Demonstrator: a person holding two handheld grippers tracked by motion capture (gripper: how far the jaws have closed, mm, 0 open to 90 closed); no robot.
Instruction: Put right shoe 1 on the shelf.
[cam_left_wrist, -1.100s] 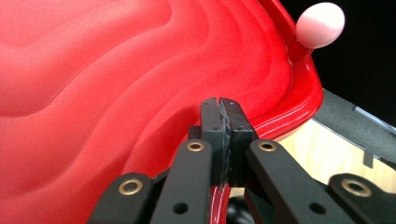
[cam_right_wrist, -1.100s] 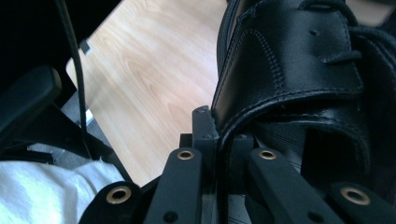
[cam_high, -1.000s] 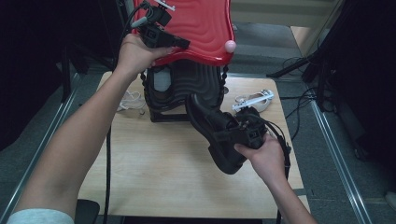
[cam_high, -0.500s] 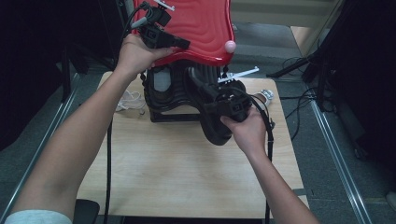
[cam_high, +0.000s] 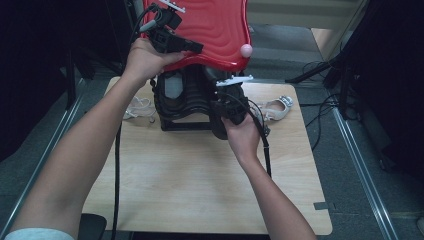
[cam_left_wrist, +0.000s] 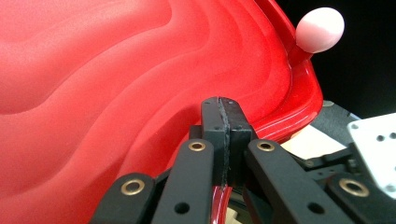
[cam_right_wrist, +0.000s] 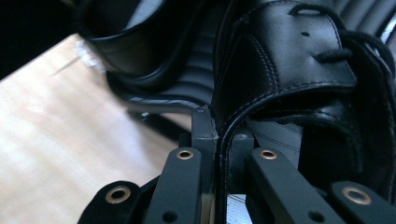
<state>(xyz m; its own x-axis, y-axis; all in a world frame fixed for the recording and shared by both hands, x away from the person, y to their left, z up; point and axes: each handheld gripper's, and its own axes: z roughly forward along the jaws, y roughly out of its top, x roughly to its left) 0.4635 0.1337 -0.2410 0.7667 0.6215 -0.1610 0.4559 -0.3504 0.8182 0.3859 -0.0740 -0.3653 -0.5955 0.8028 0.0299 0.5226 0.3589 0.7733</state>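
**Shoe could snag on the way in**

My left gripper (cam_left_wrist: 223, 140) pinches the red lid's (cam_high: 210, 25) rim, holding it up over the case (cam_high: 182, 102) at the bench's far edge. My right gripper (cam_right_wrist: 219, 135) clamps the black shoe's (cam_right_wrist: 289, 70) collar at the case mouth. If the lid slips, it drops on the shoe; a thin collar grip may twist loose.

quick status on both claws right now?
Left claw: shut on the red lid's rim.
Right claw: shut on the black shoe's collar.

The left gripper (cam_left_wrist: 223, 109) pinches the rim of a glossy red wavy plastic lid (cam_left_wrist: 140, 70); a pale pink round knob (cam_left_wrist: 320, 30) sits at its corner.
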